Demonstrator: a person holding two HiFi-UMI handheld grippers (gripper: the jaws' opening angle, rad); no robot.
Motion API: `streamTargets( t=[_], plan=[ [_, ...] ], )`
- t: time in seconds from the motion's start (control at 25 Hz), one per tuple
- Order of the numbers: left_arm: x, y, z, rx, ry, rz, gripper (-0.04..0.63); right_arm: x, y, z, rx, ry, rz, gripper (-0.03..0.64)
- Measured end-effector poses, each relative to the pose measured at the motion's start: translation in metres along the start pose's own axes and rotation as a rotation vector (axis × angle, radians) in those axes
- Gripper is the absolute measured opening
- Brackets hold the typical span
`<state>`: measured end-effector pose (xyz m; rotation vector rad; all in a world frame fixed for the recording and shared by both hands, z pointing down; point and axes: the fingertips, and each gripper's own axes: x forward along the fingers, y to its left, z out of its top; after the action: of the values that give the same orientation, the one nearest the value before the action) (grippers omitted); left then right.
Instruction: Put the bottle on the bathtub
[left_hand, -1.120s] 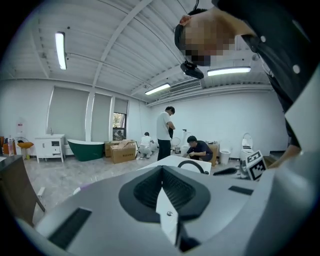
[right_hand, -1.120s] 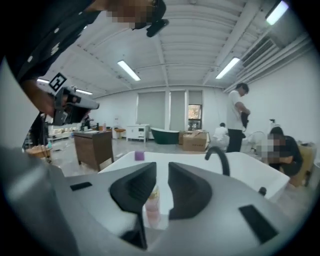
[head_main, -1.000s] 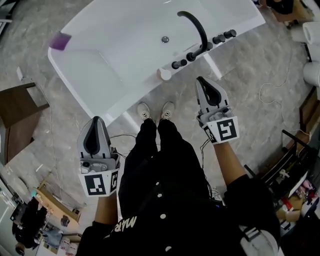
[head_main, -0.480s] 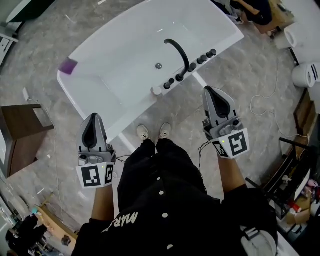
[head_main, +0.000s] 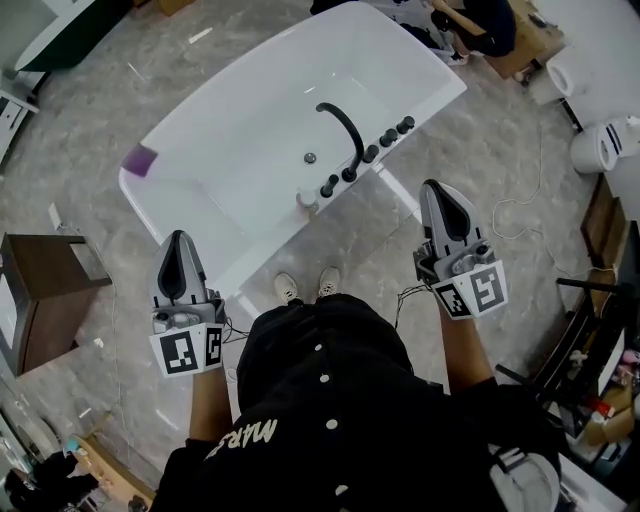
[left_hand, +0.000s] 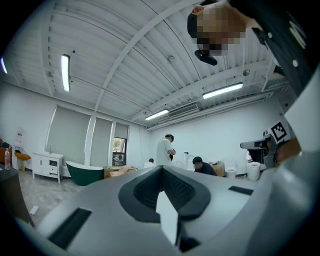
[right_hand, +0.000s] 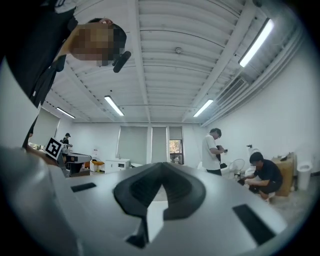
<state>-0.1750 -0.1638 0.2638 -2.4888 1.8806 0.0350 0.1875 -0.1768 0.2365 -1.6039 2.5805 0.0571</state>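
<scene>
Grey marbled floor surrounds the white bathtub, which lies on the far side of my feet in the head view, with its black faucet and a row of black knobs along the near rim. The small white bottle sits on that rim, just beside the left end of the knob row and well apart from both grippers. It looks upright, though it is small in view, so I judge the placing done. My left gripper is clenched on nothing, and so is my right gripper. In each gripper view the jaws meet at a point, with only the room and other people beyond them. I hold one gripper at each side of my body. The rim is a narrow ledge, so the bottle has little margin. A knock to the tub or a careless swing of my right gripper, the nearer one, could tip it into the basin or onto the floor by my shoes. Neither gripper camera faces the tub, so any correction would rest on the head view alone. Dark cables trail just right of my feet, and a step back could snag them.
</scene>
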Motion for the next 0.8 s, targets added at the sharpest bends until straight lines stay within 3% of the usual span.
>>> streamTargets(
  t=[0.36,0.8],
  plan=[
    [-0.011,0.02,0.001,-0.005,0.004,0.043,0.011,-0.013,-0.019,0.001,-0.024,0.008,-0.121,0.002],
    [-0.019,0.044,-0.016,-0.003,0.039,0.11,0.011,-0.017,-0.029,-0.018,-0.065,0.049,-0.151,0.002]
  ],
)
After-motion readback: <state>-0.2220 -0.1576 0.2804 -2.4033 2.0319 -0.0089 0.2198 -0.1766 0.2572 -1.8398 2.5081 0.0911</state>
